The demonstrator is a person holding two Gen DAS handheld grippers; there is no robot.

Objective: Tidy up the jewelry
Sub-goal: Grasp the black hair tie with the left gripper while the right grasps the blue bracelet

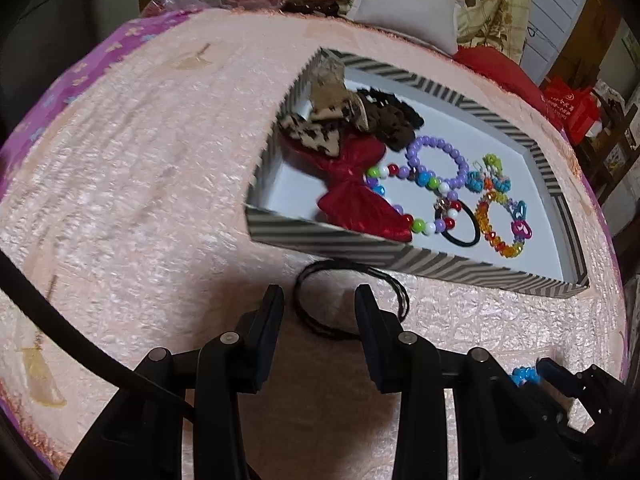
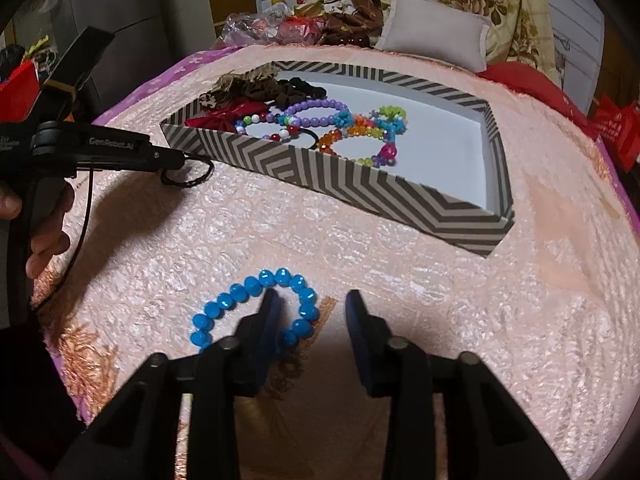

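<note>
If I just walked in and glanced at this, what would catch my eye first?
Probably the shallow zigzag-striped box on the pink quilted bedspread, heaped with bright bead bracelets and a red fabric bow. Next, the blue bead bracelet lying alone on the spread, one finger of the right gripper inside its ring.

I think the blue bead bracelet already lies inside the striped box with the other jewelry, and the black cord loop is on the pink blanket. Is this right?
Not quite. The blue bead bracelet lies outside the striped box, on the pink blanket before the right gripper, as the right wrist view shows. The black cord loop is on the blanket.
</note>
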